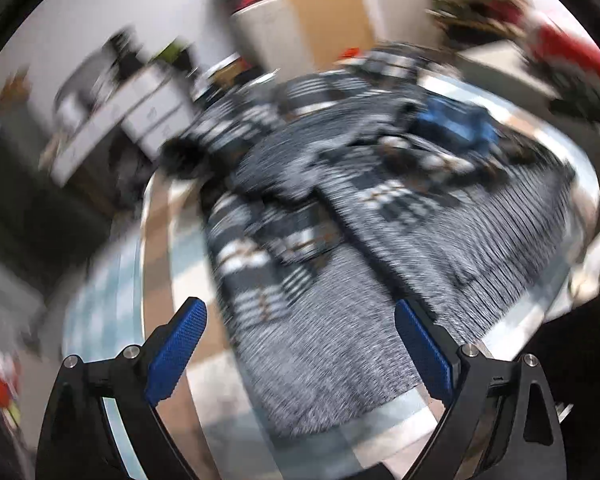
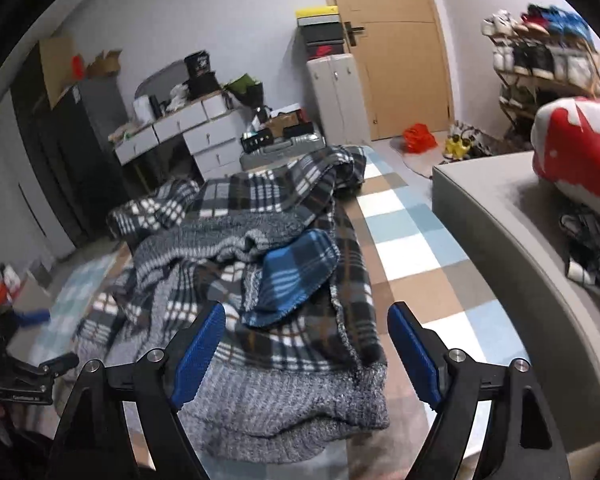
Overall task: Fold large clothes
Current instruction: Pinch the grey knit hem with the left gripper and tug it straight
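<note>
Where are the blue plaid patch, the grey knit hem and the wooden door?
blue plaid patch [image 2: 296,276]: right wrist view, middle of the blue fabric.
grey knit hem [image 2: 300,404]: right wrist view, ribbed near edge.
wooden door [image 2: 396,64]: right wrist view, centre panel.

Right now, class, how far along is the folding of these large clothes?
Done: nothing looks folded; the grey knit garment and plaid garment lie rumpled on the checked mat. In hand: nothing; the left gripper and right gripper are open, above the pile. Left: spreading flat, then every fold.
</note>
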A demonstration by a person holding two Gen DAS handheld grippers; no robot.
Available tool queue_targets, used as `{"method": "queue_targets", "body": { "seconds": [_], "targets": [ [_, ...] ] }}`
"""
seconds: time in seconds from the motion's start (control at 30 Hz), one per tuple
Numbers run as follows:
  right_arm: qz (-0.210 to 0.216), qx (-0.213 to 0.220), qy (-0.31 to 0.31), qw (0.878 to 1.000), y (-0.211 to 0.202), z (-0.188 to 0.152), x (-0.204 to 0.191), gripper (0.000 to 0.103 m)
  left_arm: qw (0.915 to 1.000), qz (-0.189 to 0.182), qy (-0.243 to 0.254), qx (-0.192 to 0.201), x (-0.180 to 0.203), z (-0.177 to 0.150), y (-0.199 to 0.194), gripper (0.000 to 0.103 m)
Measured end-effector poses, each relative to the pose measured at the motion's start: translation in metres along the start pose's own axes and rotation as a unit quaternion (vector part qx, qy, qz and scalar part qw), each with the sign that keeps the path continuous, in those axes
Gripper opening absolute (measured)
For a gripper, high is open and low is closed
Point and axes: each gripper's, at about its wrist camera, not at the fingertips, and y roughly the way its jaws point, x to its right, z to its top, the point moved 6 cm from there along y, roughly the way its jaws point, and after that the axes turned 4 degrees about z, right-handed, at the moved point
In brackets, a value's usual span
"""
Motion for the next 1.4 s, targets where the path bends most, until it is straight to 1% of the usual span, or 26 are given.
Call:
{"method": "queue_targets", "body": {
  "seconds": [0.07,0.1,0.13,0.17,0.2,0.3,0.37,0.4,0.43,0.5,0.57,0.6,0.67,0.73,0.83,0.9,1.0,1.07,1.1,1.13,1.17,1.2,1.23,1.3,1.37,1.4],
  "targets": [
    [0.011,-0.001,0.007,1.000,0.000,0.000,0.001,0.084,0.9963,0.030,0.080,0.006,0.019,0.001,0.009,0.093],
    [0.015,-0.001,0.011,1.000,0.000,0.000,0.002,0.084,0.9882,0.050,0.144,0.007,0.031,-0.001,0.019,0.093],
    [0.020,-0.001,0.016,1.000,0.001,0.000,0.003,0.084,0.9819,0.066,0.178,0.006,0.035,-0.003,0.026,0.093],
    [0.021,0.000,0.020,1.000,0.000,0.000,0.004,0.084,0.9760,0.068,0.207,-0.001,0.040,-0.003,0.035,0.093],
    [0.022,0.001,0.023,0.999,-0.003,0.000,0.005,0.084,0.9722,0.044,0.230,-0.012,0.046,-0.006,0.043,0.093],
    [0.033,0.009,0.042,0.999,-0.008,0.002,0.011,0.084,0.9694,-0.016,0.243,-0.034,0.047,-0.008,0.054,0.092],
    [0.040,0.016,0.057,0.997,-0.012,0.003,0.016,0.084,0.9693,-0.037,0.238,-0.048,0.044,-0.005,0.061,0.089],
    [0.042,0.017,0.061,0.997,-0.013,0.004,0.017,0.084,0.9698,-0.062,0.229,-0.055,0.041,-0.002,0.065,0.079],
    [0.045,0.018,0.067,0.997,-0.013,0.004,0.019,0.084,0.9700,-0.086,0.218,-0.066,0.040,0.002,0.068,0.075],
    [0.049,0.019,0.077,0.996,-0.015,0.005,0.022,0.084,0.9707,-0.119,0.194,-0.077,0.032,0.005,0.075,0.073],
    [0.059,0.020,0.085,0.994,-0.015,0.005,0.023,0.084,0.9684,-0.149,0.186,-0.074,0.025,0.005,0.079,0.074],
    [0.059,0.019,0.086,0.994,-0.015,0.005,0.023,0.084,0.9677,-0.156,0.184,-0.073,0.021,0.005,0.082,0.074],
    [0.063,0.019,0.086,0.994,-0.015,0.005,0.022,0.084,0.9676,-0.166,0.174,-0.076,0.013,0.006,0.087,0.073],
    [0.069,0.017,0.084,0.994,-0.015,0.005,0.020,0.084,0.9688,-0.168,0.165,-0.077,0.005,0.007,0.091,0.073],
    [0.071,0.015,0.082,0.994,-0.014,0.005,0.018,0.084,0.9673,-0.169,0.174,-0.074,-0.006,0.006,0.096,0.073],
    [0.070,0.012,0.080,0.994,-0.013,0.004,0.017,0.084,0.9662,-0.153,0.200,-0.058,-0.006,0.003,0.094,0.074],
    [0.067,0.010,0.079,0.995,-0.011,0.003,0.016,0.084,0.9614,-0.116,0.248,-0.031,-0.001,-0.002,0.088,0.073],
    [0.064,0.008,0.081,0.995,-0.010,0.003,0.016,0.084,0.9577,-0.124,0.257,-0.033,0.006,-0.003,0.083,0.055],
    [0.063,0.006,0.081,0.995,-0.009,0.003,0.015,0.084,0.9560,-0.126,0.263,-0.035,0.011,-0.007,0.079,0.033],
    [0.062,0.004,0.080,0.995,-0.008,0.002,0.014,0.084,0.9536,-0.113,0.277,-0.037,0.014,-0.008,0.080,0.010],
    [0.061,0.004,0.080,0.995,-0.007,0.002,0.014,0.084,0.9515,-0.092,0.290,-0.047,0.015,-0.011,0.084,0.002],
    [0.059,0.004,0.079,0.995,-0.007,0.002,0.014,0.084,0.9512,-0.088,0.291,-0.052,0.017,-0.014,0.084,0.002],
    [0.059,0.003,0.079,0.995,-0.007,0.001,0.014,0.084,0.9524,-0.096,0.283,-0.059,0.012,-0.012,0.082,0.002],
    [0.060,0.002,0.082,0.995,-0.006,0.001,0.014,0.084,0.9585,-0.134,0.235,-0.091,0.001,-0.004,0.087,0.002],
    [0.059,-0.001,0.084,0.995,-0.006,-0.001,0.015,0.084,0.9615,-0.152,0.205,-0.103,-0.009,0.003,0.093,0.001],
    [0.059,-0.002,0.085,0.995,-0.005,-0.001,0.015,0.084,0.9607,-0.159,0.202,-0.104,-0.011,0.004,0.094,0.001]
  ]
}}
